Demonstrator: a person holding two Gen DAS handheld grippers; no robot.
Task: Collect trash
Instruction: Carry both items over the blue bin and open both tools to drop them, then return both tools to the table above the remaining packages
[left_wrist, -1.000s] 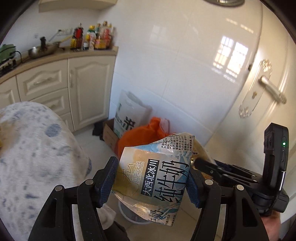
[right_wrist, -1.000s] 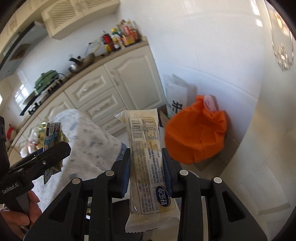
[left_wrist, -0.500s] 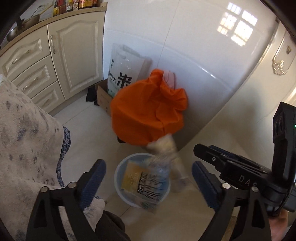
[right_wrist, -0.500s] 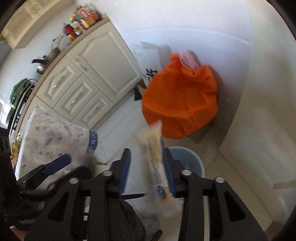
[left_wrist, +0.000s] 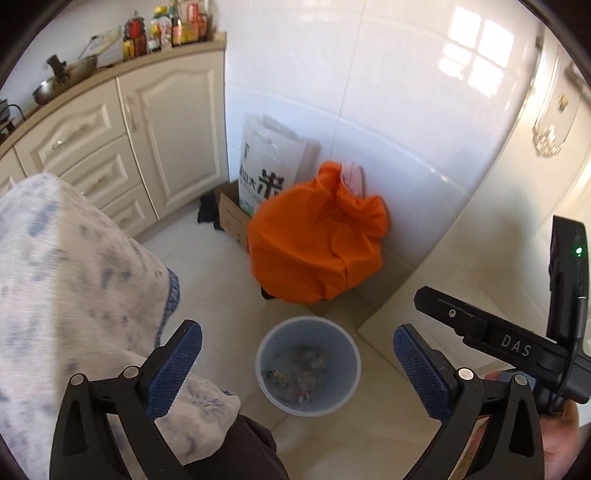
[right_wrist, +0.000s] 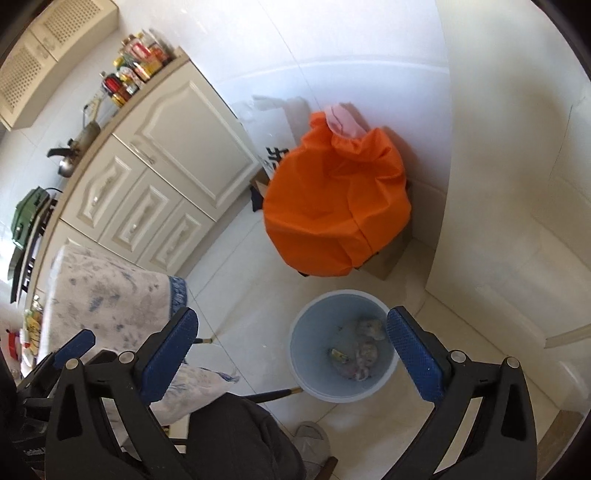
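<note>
Glossy white wall tiles (left_wrist: 388, 92), smooth pale-blue plastic bin (left_wrist: 308, 398), matt orange cloth bag (left_wrist: 317, 243) — creased, textured blue gripper pads (right_wrist: 413, 354), metal wok (left_wrist: 62, 79)

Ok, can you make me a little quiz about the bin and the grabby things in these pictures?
1. True or false: the left gripper is holding a milk carton.
2. Which colour is the big bag behind the bin? A green, B orange, C black.
3. Fill in: the trash lies ___ the bin.

Key: 1 false, both the left and the right gripper are empty and opening. 2 B. 3 inside.
</note>
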